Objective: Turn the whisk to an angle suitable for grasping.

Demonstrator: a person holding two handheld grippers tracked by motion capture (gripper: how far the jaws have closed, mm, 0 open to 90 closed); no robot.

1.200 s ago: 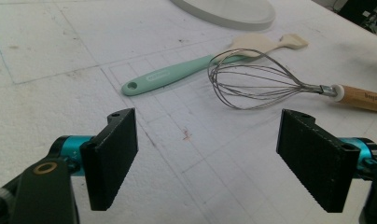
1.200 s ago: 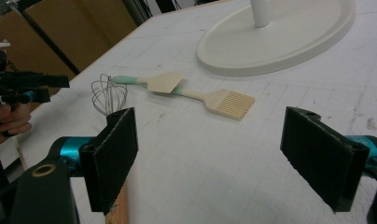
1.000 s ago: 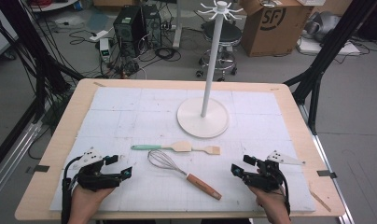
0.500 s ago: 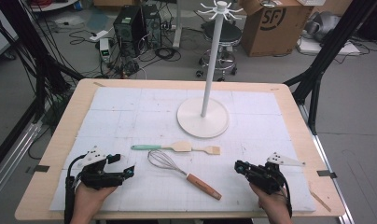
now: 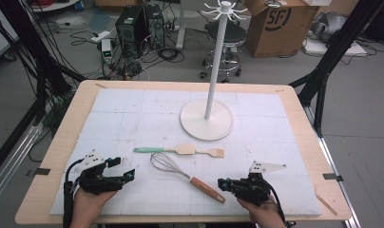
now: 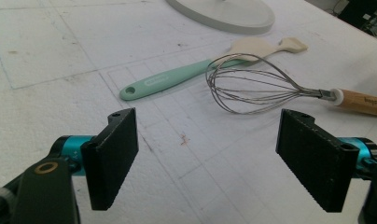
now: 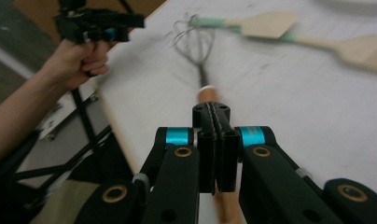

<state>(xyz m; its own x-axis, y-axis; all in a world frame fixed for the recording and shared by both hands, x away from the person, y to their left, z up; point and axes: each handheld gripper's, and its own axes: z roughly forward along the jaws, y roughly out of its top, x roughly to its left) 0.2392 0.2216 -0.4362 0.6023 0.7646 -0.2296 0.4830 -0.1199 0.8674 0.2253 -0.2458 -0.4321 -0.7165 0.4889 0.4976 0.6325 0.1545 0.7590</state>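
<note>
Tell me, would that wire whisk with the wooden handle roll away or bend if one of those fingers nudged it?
The whisk would probably roll a little: its wooden handle looks round and lies flat on the white mat. The thin wire loops likely spring under a push, not stay bent. It seems light, since the head is mostly open wire.

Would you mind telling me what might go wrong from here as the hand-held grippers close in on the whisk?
1. The right hand-held gripper has its jaws shut and points along the whisk's wooden handle; if it advances unopened, it will likely push the whisk instead of grasping it.
2. The whisk's wire loops lie near the green-handled spatula, so a shove could knock the spatula too.
3. The left hand-held gripper, open, might pinch and bend the thin wires.
</note>
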